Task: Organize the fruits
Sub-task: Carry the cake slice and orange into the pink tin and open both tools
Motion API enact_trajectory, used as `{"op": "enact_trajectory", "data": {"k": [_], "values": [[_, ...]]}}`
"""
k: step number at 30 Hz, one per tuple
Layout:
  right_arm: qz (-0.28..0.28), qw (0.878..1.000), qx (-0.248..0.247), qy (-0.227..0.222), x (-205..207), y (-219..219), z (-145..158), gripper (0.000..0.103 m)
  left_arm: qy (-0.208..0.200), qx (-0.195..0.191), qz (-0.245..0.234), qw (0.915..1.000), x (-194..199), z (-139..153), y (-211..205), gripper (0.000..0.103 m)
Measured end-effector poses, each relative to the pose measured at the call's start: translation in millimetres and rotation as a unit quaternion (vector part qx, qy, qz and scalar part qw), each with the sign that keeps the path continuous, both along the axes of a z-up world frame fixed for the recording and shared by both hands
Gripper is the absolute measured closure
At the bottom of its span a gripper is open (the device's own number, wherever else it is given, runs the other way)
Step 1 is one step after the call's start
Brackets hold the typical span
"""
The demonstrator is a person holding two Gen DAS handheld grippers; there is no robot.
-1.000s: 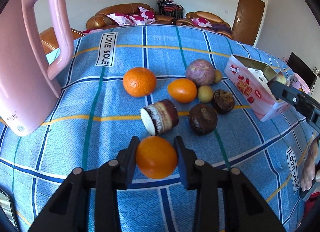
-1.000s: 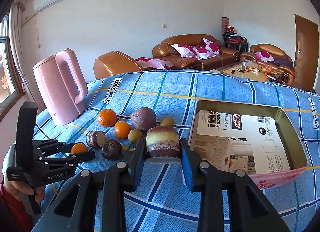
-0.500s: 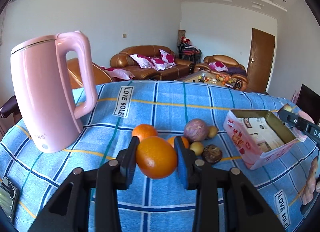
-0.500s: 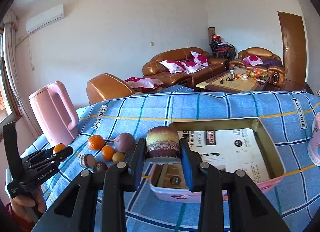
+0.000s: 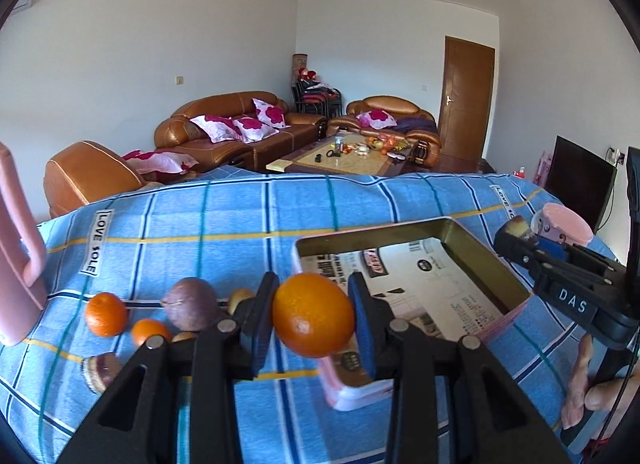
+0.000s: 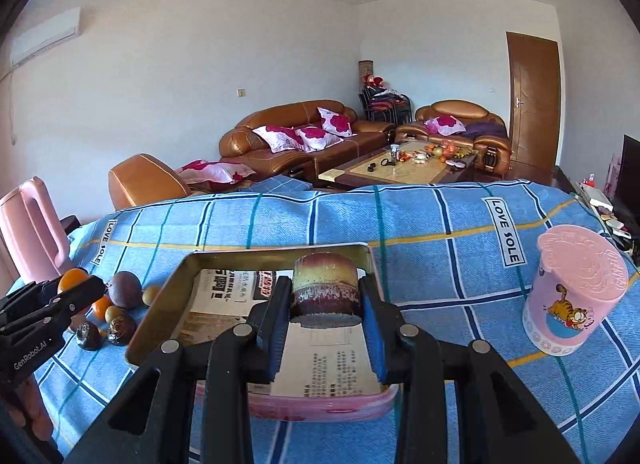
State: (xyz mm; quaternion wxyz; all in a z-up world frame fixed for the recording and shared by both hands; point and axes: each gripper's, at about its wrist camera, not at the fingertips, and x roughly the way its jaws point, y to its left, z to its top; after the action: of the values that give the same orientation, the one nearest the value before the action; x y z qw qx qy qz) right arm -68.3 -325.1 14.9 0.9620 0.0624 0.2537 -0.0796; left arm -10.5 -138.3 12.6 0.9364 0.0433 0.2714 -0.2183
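My left gripper [image 5: 313, 319] is shut on an orange [image 5: 313, 319] and holds it in the air by the near left corner of the pink tin box [image 5: 464, 229]. My right gripper [image 6: 325, 310] is shut on a cut purple fruit piece [image 6: 325, 292] and holds it over the open pink tin box [image 6: 160, 328], which is lined with printed paper. The left gripper also shows in the right wrist view [image 6: 60, 296], left of the box. Several loose fruits lie left of the box: an orange [image 5: 106, 314], a smaller orange [image 5: 150, 331], a purple round fruit [image 5: 191, 304].
A pink kettle [image 5: 18, 248] stands at the far left of the blue checked cloth [image 5: 240, 215]. A pink lidded cup with a cartoon cat [image 6: 576, 296] stands right of the box. Dark fruits [image 6: 89, 336] lie by the box's left side. Sofas and a coffee table are beyond.
Both grippers have risen and moved right with their fruit. The left one now holds the orange by the box corner; the right one holds the cut fruit over the box interior.
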Motion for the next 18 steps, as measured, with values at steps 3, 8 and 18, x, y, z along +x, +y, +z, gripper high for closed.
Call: {"op": "enact_trajectory", "data": {"k": [3, 8, 18], "values": [[-0.002, 1.000, -0.007, 0.012, 2, -7, -4, 0.067, 0.018, 0.009, -0.003, 0.9998, 6, -8, -26, 0.066], [0.003, 0.999, 0.002, 0.036, 8, -11, -14, 0.067, 0.047, 0.009, -0.011, 0.9988, 11, -20, -46, 0.066], [0.015, 0.997, -0.021, 0.072, 18, 4, -27, 0.067, 0.044, 0.038, -0.004, 0.9983, 11, -26, -48, 0.066]]}}
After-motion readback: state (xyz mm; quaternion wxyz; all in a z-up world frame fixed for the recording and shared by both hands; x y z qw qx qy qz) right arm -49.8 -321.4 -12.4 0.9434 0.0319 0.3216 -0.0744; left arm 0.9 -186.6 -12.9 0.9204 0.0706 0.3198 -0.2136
